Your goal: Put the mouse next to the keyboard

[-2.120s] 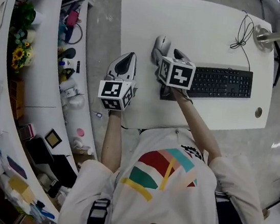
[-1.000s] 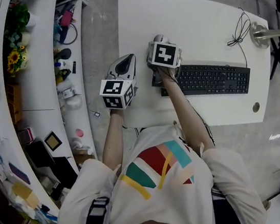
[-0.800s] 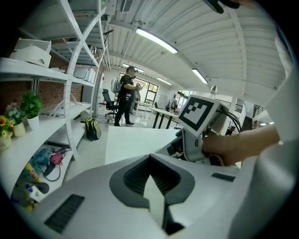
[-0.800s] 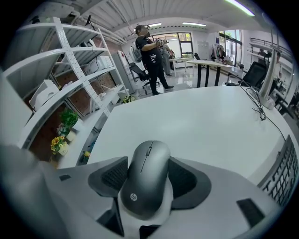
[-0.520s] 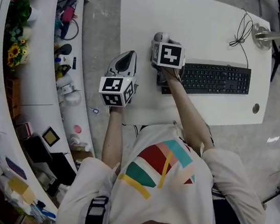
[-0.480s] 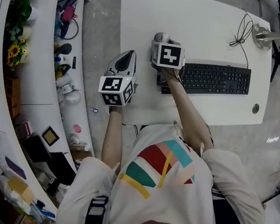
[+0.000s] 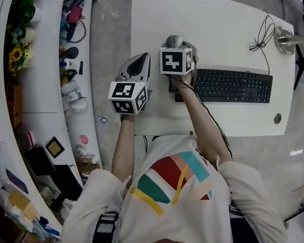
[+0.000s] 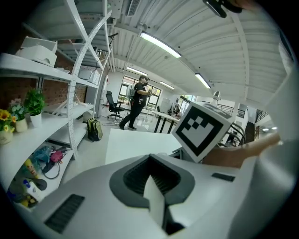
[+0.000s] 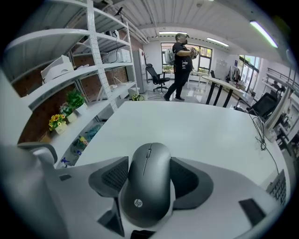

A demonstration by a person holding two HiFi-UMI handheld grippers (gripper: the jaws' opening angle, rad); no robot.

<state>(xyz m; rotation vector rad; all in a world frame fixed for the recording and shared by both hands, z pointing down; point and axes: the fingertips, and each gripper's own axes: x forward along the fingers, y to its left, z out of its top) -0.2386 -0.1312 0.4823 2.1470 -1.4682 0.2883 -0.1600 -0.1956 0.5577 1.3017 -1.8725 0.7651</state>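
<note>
**R gripper pinches mouse; L gripper shut, empty**

R pads [image 9: 112, 176] press both flanks of the grey mouse [image 9: 145, 184]. The jaws have just been closing and now stand wide, clamped on it, w/ the mouse's nose pointing away from the person. R gripper [image 9: 150, 177] tilts steeply down over the white table [image 7: 222, 21]. The mouse sits near the keyboard [image 7: 233, 86], just past its left end and slightly beyond the far corner. Can't tell whether it rests on the tabletop or hangs clear.

L gripper [image 8: 152, 186] has its jaws together w/ nothing between them. It hovers at the table's left edge, beside the R gripper but not touching it. A thin cable [image 7: 260, 35] loops on the table's far right, well apart from both.
</note>
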